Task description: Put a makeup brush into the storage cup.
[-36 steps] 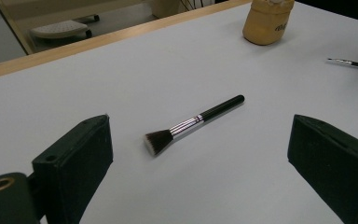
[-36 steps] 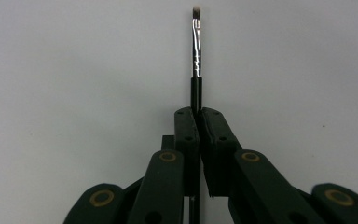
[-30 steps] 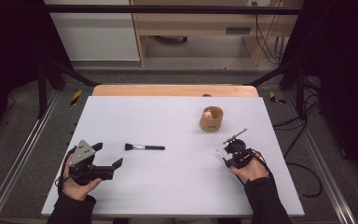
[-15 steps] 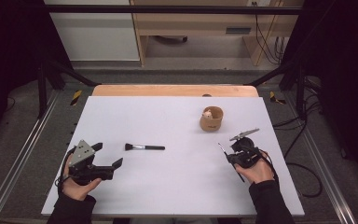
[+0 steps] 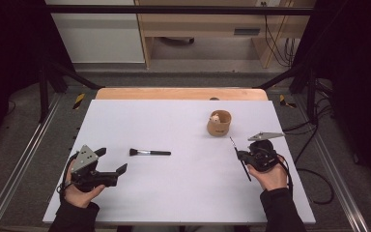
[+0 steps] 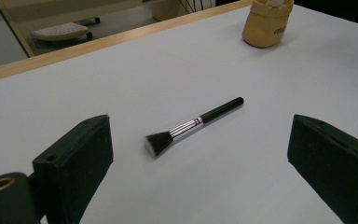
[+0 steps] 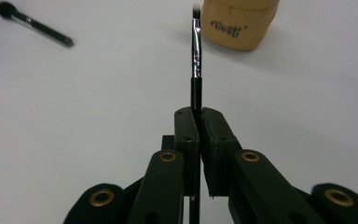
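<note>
The tan cup (image 7: pixel 240 23) bore a short dark printed word on its side, too blurred and upside down to read.

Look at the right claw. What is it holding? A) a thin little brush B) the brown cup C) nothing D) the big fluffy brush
A: in the right gripper view the right claw is squeezed shut on a thin little brush that points toward the brown cup, while the big fluffy brush lies loose on the table in front of the open left claw.
</note>
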A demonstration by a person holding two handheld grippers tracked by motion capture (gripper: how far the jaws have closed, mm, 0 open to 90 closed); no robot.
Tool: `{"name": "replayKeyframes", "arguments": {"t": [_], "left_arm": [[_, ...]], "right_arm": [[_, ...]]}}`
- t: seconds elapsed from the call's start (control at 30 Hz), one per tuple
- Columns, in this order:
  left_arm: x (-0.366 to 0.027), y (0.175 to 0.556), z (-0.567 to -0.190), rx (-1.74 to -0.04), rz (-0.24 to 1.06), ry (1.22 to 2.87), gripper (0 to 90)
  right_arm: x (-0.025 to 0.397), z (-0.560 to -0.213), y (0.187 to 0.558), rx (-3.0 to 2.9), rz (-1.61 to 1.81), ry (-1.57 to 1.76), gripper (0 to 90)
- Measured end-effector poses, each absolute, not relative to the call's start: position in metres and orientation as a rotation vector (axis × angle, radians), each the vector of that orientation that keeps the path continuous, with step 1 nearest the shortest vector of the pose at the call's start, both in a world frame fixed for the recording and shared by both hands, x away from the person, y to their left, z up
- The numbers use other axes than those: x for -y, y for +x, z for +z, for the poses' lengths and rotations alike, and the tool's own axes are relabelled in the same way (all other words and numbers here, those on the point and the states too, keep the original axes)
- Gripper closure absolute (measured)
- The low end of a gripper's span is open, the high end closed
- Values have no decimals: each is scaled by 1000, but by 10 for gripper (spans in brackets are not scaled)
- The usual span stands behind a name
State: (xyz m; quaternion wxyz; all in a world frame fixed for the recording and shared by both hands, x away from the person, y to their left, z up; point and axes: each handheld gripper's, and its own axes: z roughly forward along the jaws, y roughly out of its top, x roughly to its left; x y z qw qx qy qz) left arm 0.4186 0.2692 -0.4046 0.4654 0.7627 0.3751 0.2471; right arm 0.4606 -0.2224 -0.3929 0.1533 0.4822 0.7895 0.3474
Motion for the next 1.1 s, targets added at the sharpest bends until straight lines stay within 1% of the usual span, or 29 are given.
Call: {"name": "replayKeyframes", "arguments": {"t": [0.33,1.1], "left_arm": [[-269,419,-405,-921,607,1876,58],[-269,419,-406,-919,607,1877,58]], "right_arm": [[229,-378,455,-2111,1156,1375,857],[233,-363,458,-1861,1338,1356,857]]}}
